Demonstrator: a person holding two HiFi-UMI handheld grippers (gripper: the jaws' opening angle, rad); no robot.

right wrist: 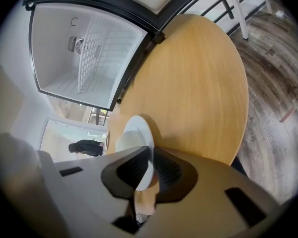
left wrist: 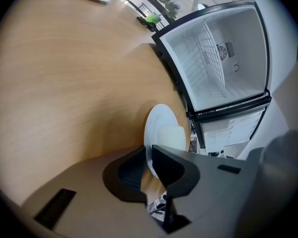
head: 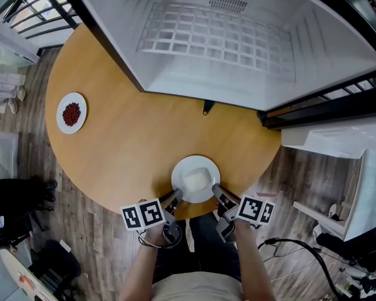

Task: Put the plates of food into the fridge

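Observation:
A white plate (head: 183, 168) with a pale block of food (head: 196, 180) sits at the near edge of the round wooden table (head: 131, 149). My left gripper (head: 177, 196) is shut on the plate's near-left rim. My right gripper (head: 216, 191) is shut on its near-right rim. In the left gripper view the plate (left wrist: 159, 123) runs edge-on into the left gripper (left wrist: 149, 160). The right gripper view shows the plate (right wrist: 136, 128) caught the same way in the right gripper (right wrist: 150, 165). A second plate with red beans (head: 71, 113) lies at the table's far left.
The open fridge (head: 225, 42) stands beyond the table, white inside, with a wire shelf (head: 213, 39) and nothing on it. A white cabinet (head: 338, 162) is at the right. Cables (head: 307, 256) and dark bags (head: 19, 199) lie on the wood floor.

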